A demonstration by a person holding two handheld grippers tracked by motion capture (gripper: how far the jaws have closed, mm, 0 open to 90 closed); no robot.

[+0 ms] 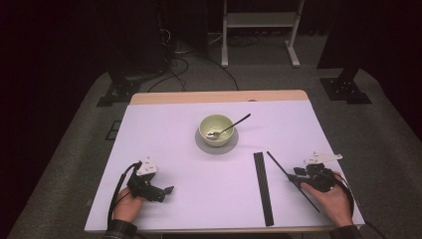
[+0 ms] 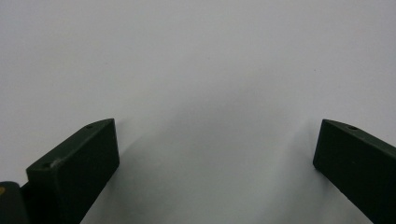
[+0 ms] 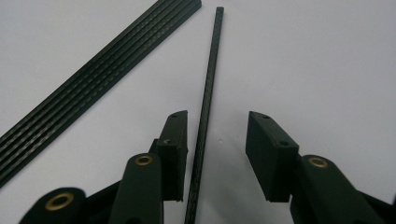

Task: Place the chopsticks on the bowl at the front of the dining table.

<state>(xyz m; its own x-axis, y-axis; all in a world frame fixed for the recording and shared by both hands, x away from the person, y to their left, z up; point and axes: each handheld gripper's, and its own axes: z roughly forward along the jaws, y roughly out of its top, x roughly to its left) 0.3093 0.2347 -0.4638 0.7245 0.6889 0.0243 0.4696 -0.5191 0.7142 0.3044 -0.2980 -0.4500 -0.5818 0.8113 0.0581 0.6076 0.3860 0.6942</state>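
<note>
A single thin black rod [image 3: 212, 60] lies slantwise on the white table [image 1: 169, 124], its far end pointing toward the bowl. My right gripper [image 3: 217, 116] straddles this rod low over the table; the left jaw sits close against it and the right jaw stands a gap away, so the gripper is open. In the high view the right gripper [image 1: 294, 174] is at the front right, with the rod [image 1: 276, 162] running under it. My left gripper [image 1: 166, 190] rests at the front left, open, with bare table [image 2: 187, 56] between its jaws [image 2: 217, 123].
A flat bundle of black rods [image 1: 263, 189] lies just left of the right gripper, also seen as the bundle [image 3: 93, 79]. A pale green bowl [image 1: 216, 129] holding a spoon [image 1: 234, 123] stands on a grey coaster [image 1: 217, 147] mid-table. The table's front edge is near both hands.
</note>
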